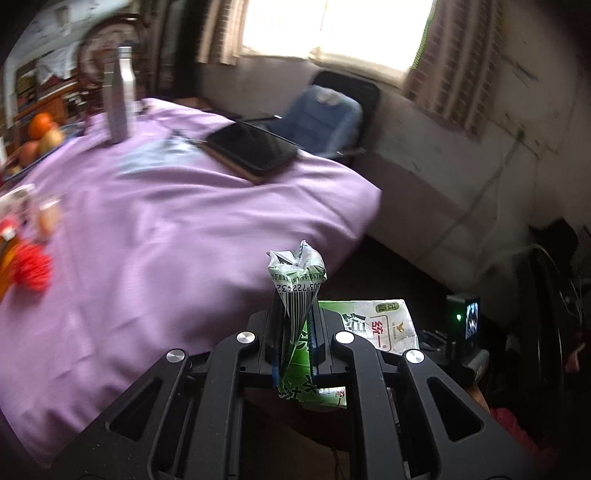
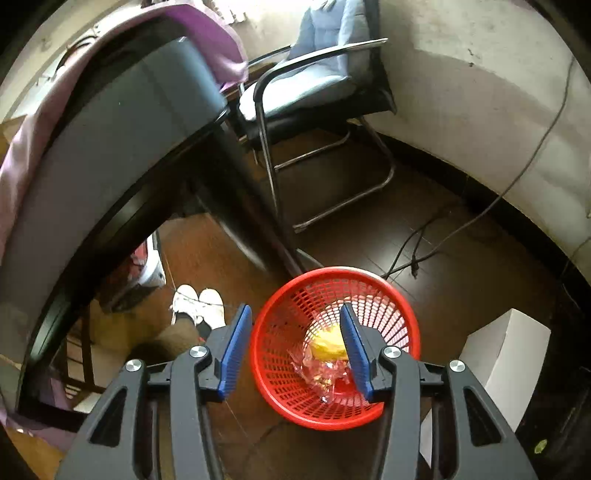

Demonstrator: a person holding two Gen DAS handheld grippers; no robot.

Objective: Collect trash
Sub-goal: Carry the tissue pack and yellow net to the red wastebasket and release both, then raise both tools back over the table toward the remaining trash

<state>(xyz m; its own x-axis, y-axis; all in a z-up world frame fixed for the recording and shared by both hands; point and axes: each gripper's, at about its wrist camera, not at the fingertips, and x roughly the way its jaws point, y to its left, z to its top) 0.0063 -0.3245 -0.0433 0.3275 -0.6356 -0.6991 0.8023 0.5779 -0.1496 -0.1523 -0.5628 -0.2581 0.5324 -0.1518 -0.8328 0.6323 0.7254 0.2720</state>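
Left hand-held gripper [image 1: 294, 325] pinching green wrapper [image 1: 295, 295] beside purple-clothed table [image 1: 166, 229]; right hand-held gripper [image 2: 295, 349] spread above red basket [image 2: 273, 321].

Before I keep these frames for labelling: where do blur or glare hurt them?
Left wrist view: the window is blown out, the bottle and table edge smear with motion blur, while the green wrapper in the left gripper stays sharp. Right wrist view: the red basket is crisp; fisheye bends the table edge.

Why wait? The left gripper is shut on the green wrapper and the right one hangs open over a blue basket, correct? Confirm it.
Not quite: the basket is red, as the right wrist view shows. The rest holds: the left gripper is shut on the green wrapper, and the right gripper hangs open above it.
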